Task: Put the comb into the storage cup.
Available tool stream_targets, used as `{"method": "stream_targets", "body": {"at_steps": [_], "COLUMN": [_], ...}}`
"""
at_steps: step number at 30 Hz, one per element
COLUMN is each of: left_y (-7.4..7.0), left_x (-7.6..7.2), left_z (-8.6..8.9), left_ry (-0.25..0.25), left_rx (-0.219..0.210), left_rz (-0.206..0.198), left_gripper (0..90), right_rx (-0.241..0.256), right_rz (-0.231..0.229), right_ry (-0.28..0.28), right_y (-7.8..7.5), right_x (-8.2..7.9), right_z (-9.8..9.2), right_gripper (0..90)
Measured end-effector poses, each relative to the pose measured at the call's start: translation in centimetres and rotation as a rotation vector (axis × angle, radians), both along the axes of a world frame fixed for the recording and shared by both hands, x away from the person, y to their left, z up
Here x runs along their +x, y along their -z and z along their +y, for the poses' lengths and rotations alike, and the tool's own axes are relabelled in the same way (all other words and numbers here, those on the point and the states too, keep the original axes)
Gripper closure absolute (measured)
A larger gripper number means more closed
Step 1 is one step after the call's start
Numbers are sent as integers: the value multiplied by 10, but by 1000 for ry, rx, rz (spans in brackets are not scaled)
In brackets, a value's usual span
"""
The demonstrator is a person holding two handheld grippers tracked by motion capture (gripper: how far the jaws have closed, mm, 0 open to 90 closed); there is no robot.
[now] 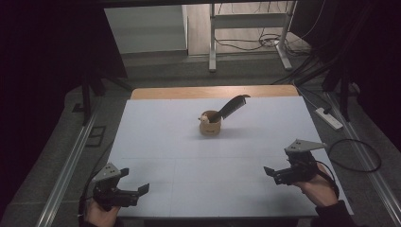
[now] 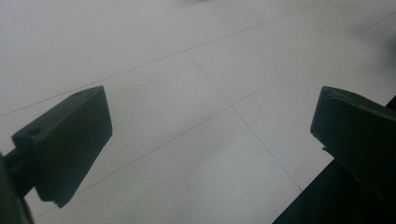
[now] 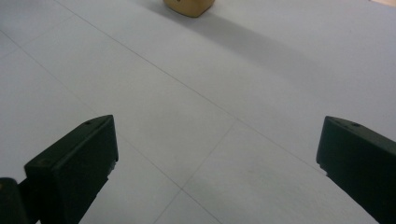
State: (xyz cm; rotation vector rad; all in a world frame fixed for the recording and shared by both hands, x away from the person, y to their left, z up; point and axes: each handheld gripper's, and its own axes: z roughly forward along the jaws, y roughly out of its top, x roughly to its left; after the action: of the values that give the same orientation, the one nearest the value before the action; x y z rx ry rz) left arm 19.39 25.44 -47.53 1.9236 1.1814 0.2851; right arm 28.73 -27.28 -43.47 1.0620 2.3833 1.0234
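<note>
A small tan wooden cup stands near the middle of the white table top. A black comb leans out of it toward the upper right, and a pale small object sits at the cup's left rim. The cup's base peeks in at the top of the right gripper view. My left gripper rests at the near left corner, open and empty. My right gripper is at the near right, open with nothing between its jaws. Both are far from the cup.
A bare wooden strip runs along the table's far edge. A white power strip and cables lie on the floor at the right. Metal rails flank the table; a desk frame stands behind.
</note>
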Motion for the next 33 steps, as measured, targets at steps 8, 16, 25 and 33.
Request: {"method": "stream_targets", "body": {"at_steps": [8, 16, 25, 33], "left_y": [0, 0, 0, 0], "left_x": [0, 0, -1, -1], "left_z": [0, 1, 1, 1], "left_ry": [0, -2, -4, -2], "left_rx": [-2, -3, -5, -8], "left_rz": [-1, -2, -4, -7], "left_gripper": [0, 0, 0, 0], "right_rx": [4, 0, 8, 3], "right_rz": [6, 1, 0, -12], "right_ry": [27, 56, 104, 124], "right_y": [2, 4, 4, 5], "right_x": [-5, -10, -19, -26], "right_z": [-13, -24, -39, -48], "right_gripper": [0, 0, 0, 0]}}
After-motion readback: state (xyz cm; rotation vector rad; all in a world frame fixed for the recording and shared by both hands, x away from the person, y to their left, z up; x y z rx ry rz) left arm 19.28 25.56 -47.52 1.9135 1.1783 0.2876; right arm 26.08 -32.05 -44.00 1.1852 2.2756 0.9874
